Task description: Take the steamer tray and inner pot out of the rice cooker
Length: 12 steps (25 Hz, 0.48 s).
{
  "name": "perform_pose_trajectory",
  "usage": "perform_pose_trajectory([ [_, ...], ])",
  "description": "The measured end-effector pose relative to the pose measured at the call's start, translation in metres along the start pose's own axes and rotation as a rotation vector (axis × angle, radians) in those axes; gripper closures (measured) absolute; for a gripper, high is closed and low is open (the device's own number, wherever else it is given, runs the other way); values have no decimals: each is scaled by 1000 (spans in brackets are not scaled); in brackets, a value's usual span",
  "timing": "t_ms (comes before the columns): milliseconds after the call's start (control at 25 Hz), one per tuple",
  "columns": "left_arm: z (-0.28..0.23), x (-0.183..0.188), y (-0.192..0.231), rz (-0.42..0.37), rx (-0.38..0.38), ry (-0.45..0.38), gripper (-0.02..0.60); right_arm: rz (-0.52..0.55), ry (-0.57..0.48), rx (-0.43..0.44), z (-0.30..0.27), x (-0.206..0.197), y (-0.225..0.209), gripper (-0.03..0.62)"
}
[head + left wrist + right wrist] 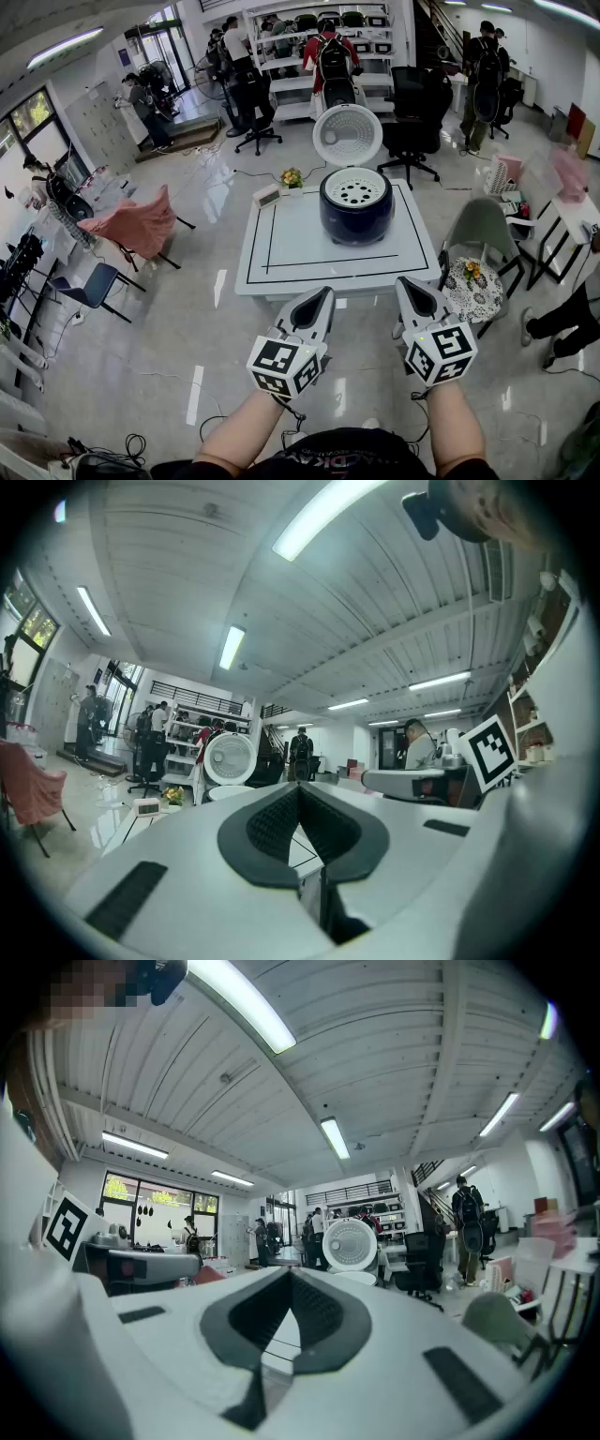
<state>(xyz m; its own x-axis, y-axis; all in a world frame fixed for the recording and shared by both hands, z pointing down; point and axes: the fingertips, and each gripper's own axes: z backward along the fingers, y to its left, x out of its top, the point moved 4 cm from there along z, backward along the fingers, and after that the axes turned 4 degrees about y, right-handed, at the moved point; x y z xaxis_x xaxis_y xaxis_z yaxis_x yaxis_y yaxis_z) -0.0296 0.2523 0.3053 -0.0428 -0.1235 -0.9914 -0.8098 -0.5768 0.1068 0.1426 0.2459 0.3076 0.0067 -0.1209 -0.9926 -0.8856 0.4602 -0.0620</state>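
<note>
Head view: dark blue rice cooker (356, 217) on a white square surface (281, 253), round lid (347, 134) swung up at the back. White perforated steamer tray (355, 188) seated in the cooker's open top; inner pot beneath it hidden, not to be made out. Small clock (266, 196) and flowers (292, 176) near the surface's far left corner. Held level side by side, left gripper (322, 294) and right gripper (406, 284), short of the surface's near edge, well apart from the cooker. Left gripper view and right gripper view: jaws of both clenched tip to tip, nothing between them. Pink-draped chair (136, 225) left of the surface, green chair (483, 230) right of it.
</note>
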Motion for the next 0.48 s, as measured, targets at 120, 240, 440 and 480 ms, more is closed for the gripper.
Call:
perform_pose_trajectory([
  [120, -2, -5, -4, 0, 3, -1, 580, 1, -2, 2, 3, -5, -3, 592],
  [240, 2, -5, -4, 0, 3, -2, 580, -3, -5, 3, 4, -4, -1, 592],
  [440, 4, -1, -7, -4, 11, -8, 580, -27, -23, 20, 8, -1, -1, 592],
  [480, 3, -2, -8, -5, 16, -9, 580, -29, -24, 19, 8, -1, -2, 592],
])
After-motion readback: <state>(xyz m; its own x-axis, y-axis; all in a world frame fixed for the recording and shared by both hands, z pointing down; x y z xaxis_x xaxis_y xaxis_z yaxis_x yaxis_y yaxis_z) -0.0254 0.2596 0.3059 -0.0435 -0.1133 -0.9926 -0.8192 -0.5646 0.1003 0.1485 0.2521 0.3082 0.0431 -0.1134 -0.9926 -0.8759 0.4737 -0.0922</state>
